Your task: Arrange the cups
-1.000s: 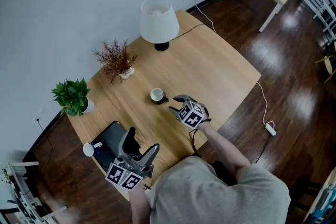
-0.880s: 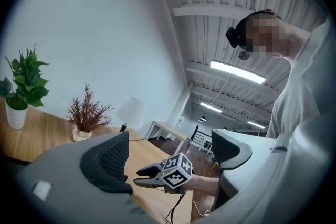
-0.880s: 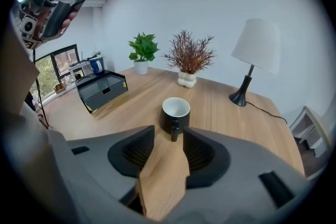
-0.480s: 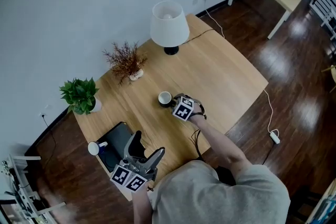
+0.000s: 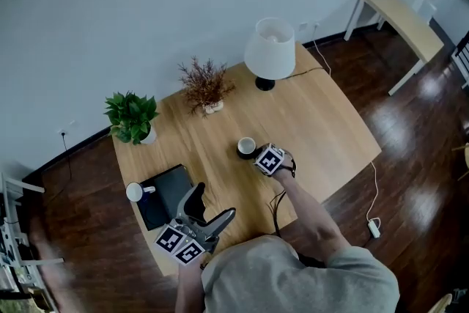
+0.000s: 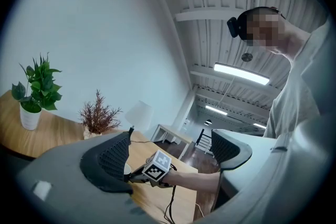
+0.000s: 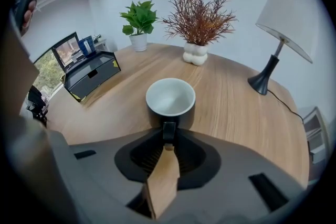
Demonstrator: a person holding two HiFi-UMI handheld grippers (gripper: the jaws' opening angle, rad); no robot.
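A black cup with a white inside (image 5: 246, 147) stands upright near the middle of the wooden table (image 5: 322, 121). My right gripper (image 5: 262, 156) is at the cup's near side. In the right gripper view the cup (image 7: 170, 99) sits just ahead and my right gripper (image 7: 168, 136) is shut on its handle (image 7: 168, 128). A white cup (image 5: 134, 191) sits at the left end of the table beside a black box (image 5: 167, 194). My left gripper (image 5: 216, 200) hangs open and empty over the table's front edge. In its own view the left gripper (image 6: 170, 136) has its jaws wide apart.
A white-shaded lamp (image 5: 270, 49) stands at the back of the table, its cable running off the far edge. A vase of dried twigs (image 5: 207, 84) and a potted green plant (image 5: 132, 117) stand along the back left. A power strip (image 5: 374, 228) lies on the dark floor.
My right gripper moved in from just right of the black cup and shut on its handle. The head camera shifted, so the table sits further right. The left gripper stayed open.
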